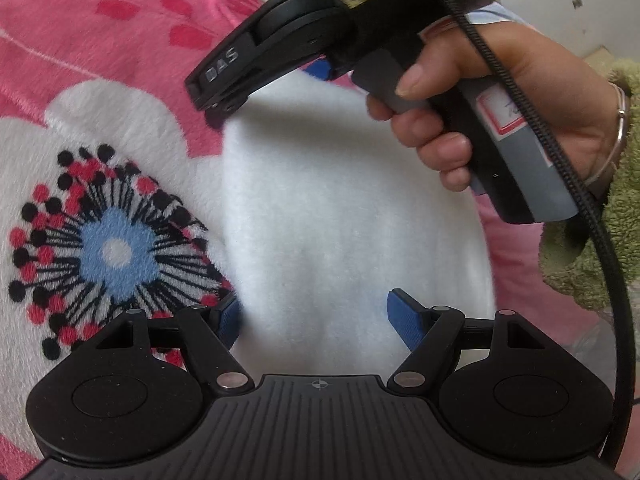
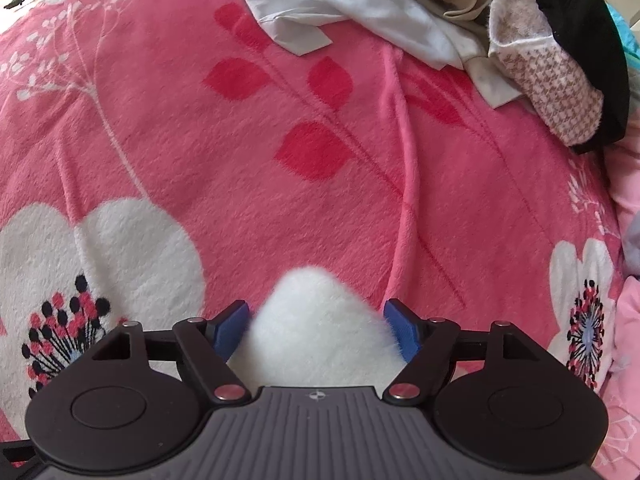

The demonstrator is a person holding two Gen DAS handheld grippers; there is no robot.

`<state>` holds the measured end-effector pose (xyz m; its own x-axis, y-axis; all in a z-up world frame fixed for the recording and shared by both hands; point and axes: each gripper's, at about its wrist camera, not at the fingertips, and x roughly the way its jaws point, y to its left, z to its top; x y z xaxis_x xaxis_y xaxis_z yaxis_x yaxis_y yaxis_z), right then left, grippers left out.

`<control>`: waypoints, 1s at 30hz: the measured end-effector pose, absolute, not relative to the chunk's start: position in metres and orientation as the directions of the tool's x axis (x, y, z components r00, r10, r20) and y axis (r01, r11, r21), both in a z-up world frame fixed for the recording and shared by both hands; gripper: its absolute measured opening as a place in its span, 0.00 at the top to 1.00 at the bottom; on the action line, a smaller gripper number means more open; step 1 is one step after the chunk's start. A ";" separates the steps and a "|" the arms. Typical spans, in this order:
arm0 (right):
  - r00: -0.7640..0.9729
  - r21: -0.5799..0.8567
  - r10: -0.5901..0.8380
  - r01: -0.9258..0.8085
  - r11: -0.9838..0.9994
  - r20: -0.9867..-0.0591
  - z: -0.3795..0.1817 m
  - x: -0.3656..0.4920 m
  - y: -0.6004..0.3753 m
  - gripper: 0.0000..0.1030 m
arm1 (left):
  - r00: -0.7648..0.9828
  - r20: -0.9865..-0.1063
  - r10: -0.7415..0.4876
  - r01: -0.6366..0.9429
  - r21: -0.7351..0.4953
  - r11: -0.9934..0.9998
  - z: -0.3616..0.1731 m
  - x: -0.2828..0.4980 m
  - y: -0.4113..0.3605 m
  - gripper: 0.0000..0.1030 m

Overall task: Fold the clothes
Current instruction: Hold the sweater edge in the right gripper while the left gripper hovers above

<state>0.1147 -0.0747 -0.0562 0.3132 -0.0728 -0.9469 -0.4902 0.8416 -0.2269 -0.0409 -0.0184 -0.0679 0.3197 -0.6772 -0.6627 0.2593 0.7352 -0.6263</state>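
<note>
A white fluffy garment [image 1: 344,208] lies on a pink fleece blanket [image 2: 280,128] printed with red leaves and large white flowers with black, red and blue centres. In the left wrist view the garment fills the middle of the picture, spreading from the blue pads up to the other tool.

The left gripper [image 1: 316,320] hangs over this white fabric with its 2 blue pads spread wide; the fabric shows below and between them, but neither pad presses on it, so it holds nothing.

The right gripper [image 2: 316,328] points steeply down at the blanket. Its jaws also stand wide apart, and a rounded corner of the white garment pokes up between them. The fluff brushes the inner face of the right-hand pad [image 2: 402,332], while the left-hand pad stands just clear of it; no squeeze is visible. From the left wrist view the same tool is seen from the side, gripped by the person's hand [image 1: 480,120], which wears a metal bangle [image 1: 620,120] and a green fuzzy sleeve [image 1: 592,248].

At the far edge of the blanket sits a heap of other clothes [image 2: 460,20]: white, striped, houndstooth and black pieces
</note>
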 end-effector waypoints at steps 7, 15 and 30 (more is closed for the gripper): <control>0.324 -0.244 -0.078 -0.513 0.823 -0.943 -0.055 0.110 -0.073 0.26 | 0.327 -0.665 -0.672 0.289 -0.606 0.741 -0.061 -0.049 -0.025 0.28; 0.350 -0.269 -0.084 -0.522 0.809 -0.933 -0.053 0.101 -0.071 0.26 | 0.328 -0.661 -0.675 0.308 -0.601 0.738 -0.058 -0.056 -0.027 0.28; 0.366 -0.291 -0.094 -0.534 0.794 -0.926 -0.055 0.096 -0.075 0.26 | 0.325 -0.678 -0.659 0.323 -0.575 0.751 -0.056 -0.068 -0.031 0.28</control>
<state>0.0961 -0.0754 -0.0545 0.3658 -0.0937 -0.9260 -0.5335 0.7941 -0.2911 -0.0683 -0.0312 -0.0558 0.3253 -0.6593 -0.6778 0.3234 0.7512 -0.5755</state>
